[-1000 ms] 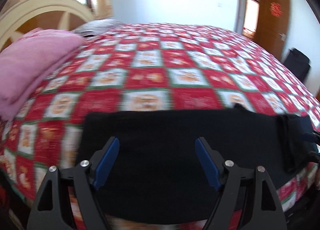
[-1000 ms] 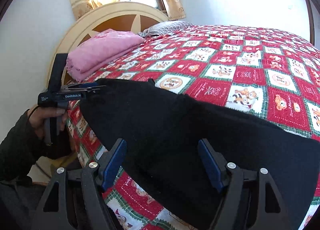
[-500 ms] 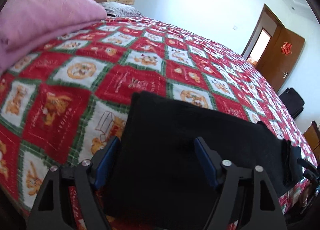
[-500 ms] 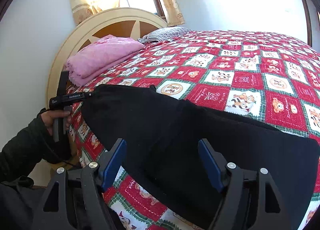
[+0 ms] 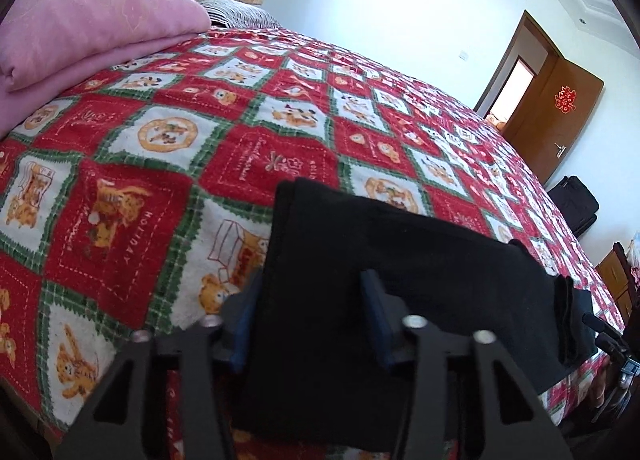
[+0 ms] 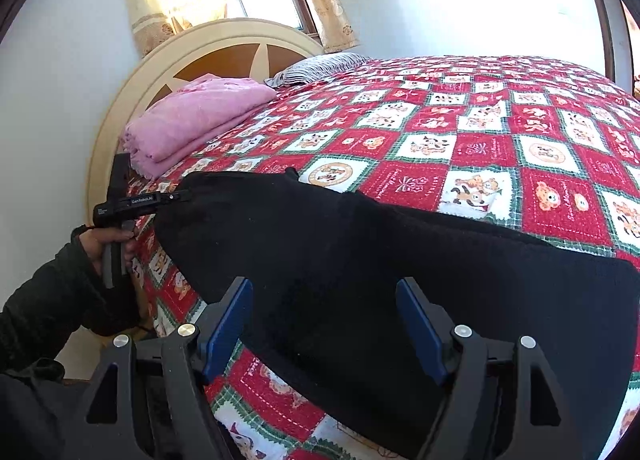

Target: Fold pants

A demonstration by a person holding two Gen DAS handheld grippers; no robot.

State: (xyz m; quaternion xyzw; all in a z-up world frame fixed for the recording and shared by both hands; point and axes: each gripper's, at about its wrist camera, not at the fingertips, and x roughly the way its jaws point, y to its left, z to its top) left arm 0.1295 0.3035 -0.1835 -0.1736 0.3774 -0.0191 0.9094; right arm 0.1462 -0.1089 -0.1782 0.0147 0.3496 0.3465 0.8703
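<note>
Black pants (image 5: 400,260) lie flat in a long strip along the near edge of the red patchwork bedspread (image 5: 160,139). My left gripper (image 5: 310,316) sits at their left end. Its jaws are closing, and the fabric fills the gap between the blue pads. In the right wrist view the same left gripper (image 6: 176,195) bites the far-left corner of the pants (image 6: 360,260), with a hand (image 6: 108,240) on its handle. My right gripper (image 6: 324,324) stands open low over the other part of the pants, its pads wide apart and pressing on nothing.
A folded pink blanket (image 6: 200,115) and a striped pillow (image 6: 320,67) lie by the round headboard (image 6: 224,39). Beyond the bed are a brown door (image 5: 560,119) and a black bag (image 5: 576,203). The bed's near edge drops off just under both grippers.
The left gripper moved in and down to the pants' left end and rolled, and its jaws narrowed from wide apart onto the fabric. The right gripper stayed where it was, open.
</note>
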